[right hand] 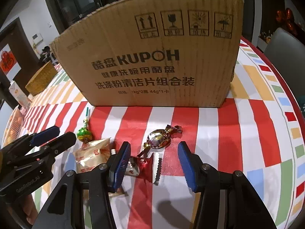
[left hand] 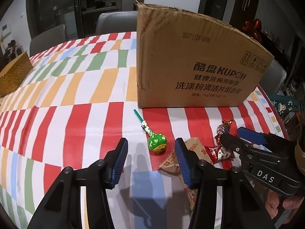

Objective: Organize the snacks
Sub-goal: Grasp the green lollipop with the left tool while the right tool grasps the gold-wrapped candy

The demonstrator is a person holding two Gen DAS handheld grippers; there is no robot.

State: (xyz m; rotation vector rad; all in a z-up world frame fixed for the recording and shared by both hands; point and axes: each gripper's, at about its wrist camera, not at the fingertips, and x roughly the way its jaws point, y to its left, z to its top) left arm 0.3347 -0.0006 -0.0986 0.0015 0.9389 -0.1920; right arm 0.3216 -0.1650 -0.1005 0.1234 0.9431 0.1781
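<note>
A green lollipop (left hand: 157, 143) lies on the striped tablecloth in front of a big cardboard box (left hand: 192, 61); it also shows in the right wrist view (right hand: 84, 134). A beige snack packet (left hand: 190, 150) (right hand: 93, 157), a red-and-white candy (left hand: 221, 152) (right hand: 144, 167) and a brown foil candy (left hand: 225, 126) (right hand: 158, 139) lie beside it. My left gripper (left hand: 151, 159) is open and empty, just before the lollipop. My right gripper (right hand: 154, 161) is open and empty over the red-and-white candy. The box (right hand: 152, 57) stands behind.
A woven basket (left hand: 13, 76) (right hand: 41, 81) sits at the table's far left. Grey chairs (left hand: 116, 22) stand behind the round table. The table edge (right hand: 286, 87) curves round at the right. The right gripper shows in the left wrist view (left hand: 240, 136).
</note>
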